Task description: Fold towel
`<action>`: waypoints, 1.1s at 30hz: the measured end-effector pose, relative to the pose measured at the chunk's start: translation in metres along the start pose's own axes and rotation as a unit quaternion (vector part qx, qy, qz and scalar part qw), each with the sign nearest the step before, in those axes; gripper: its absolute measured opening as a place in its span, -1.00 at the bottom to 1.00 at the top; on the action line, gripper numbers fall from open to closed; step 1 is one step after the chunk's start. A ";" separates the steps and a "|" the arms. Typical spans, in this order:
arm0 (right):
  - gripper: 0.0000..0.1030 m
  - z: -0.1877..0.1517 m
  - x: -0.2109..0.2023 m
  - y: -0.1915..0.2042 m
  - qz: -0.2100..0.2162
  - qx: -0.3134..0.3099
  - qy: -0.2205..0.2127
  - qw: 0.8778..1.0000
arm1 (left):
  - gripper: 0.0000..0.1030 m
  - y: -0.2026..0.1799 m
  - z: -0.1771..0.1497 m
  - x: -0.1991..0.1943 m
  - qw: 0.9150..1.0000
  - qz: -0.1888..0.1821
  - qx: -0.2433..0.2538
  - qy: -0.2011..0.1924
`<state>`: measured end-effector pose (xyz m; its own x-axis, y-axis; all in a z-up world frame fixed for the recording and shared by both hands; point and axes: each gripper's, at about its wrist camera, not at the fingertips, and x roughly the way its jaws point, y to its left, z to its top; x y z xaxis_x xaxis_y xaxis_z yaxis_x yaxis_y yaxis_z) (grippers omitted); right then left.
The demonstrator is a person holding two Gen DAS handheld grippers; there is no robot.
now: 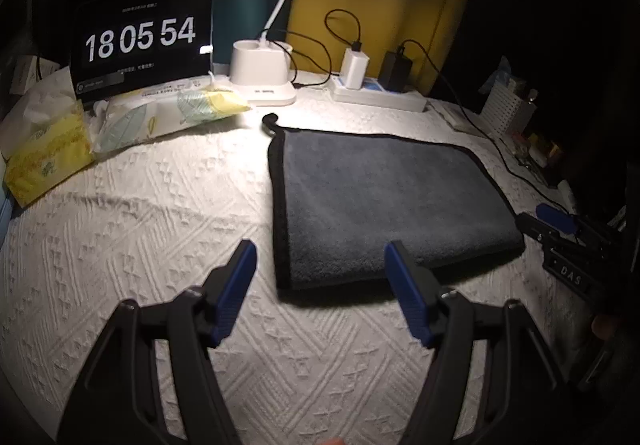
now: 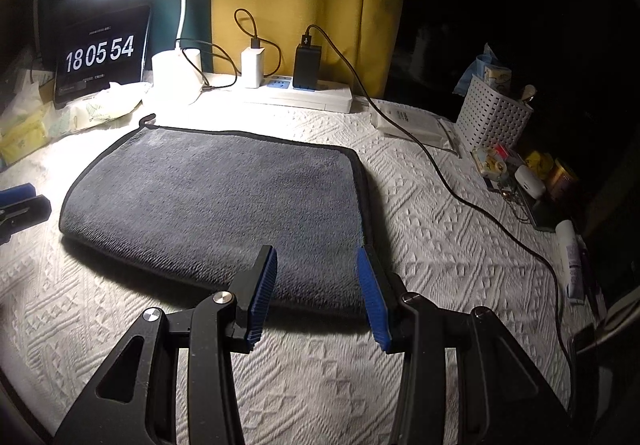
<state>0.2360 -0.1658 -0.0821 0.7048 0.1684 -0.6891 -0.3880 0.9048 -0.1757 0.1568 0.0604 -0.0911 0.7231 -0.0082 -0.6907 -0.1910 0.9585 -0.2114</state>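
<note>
A grey towel (image 1: 384, 201) with black edging lies flat on the white textured cloth, folded over with a rounded fold along its near edge; it also shows in the right wrist view (image 2: 216, 205). A small hanging loop sticks out at its far left corner (image 1: 272, 121). My left gripper (image 1: 322, 269) is open and empty, just before the towel's near left corner. My right gripper (image 2: 316, 281) is open and empty over the towel's near right corner; its blue tip shows at the right of the left wrist view (image 1: 554, 217).
Along the back stand a tablet clock (image 1: 140, 41), a lit desk lamp (image 1: 262, 73), a power strip (image 2: 296, 93) with chargers and tissue packs (image 1: 48, 149). A black cable (image 2: 460, 197) runs across the cloth on the right, near a white basket (image 2: 492, 117) and small items.
</note>
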 end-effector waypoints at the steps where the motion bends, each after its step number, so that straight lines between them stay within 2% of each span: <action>1: -0.15 -0.001 -0.001 0.000 0.000 0.001 0.000 1.000 | 0.32 -0.001 -0.002 -0.002 1.000 -0.001 0.001 0.000; 19: -0.15 -0.031 -0.028 0.009 0.006 0.003 -0.006 1.000 | 0.32 -0.014 -0.032 -0.023 1.000 -0.015 0.013 -0.002; 33: -0.15 -0.040 -0.059 0.013 0.019 0.007 -0.026 0.999 | 0.32 -0.027 -0.056 -0.054 0.999 -0.033 0.021 -0.031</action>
<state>0.1655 -0.1802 -0.0722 0.7194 0.2225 -0.6580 -0.4073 0.9025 -0.1401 0.0861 0.0189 -0.0867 0.7729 -0.0545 -0.6321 -0.1156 0.9675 -0.2248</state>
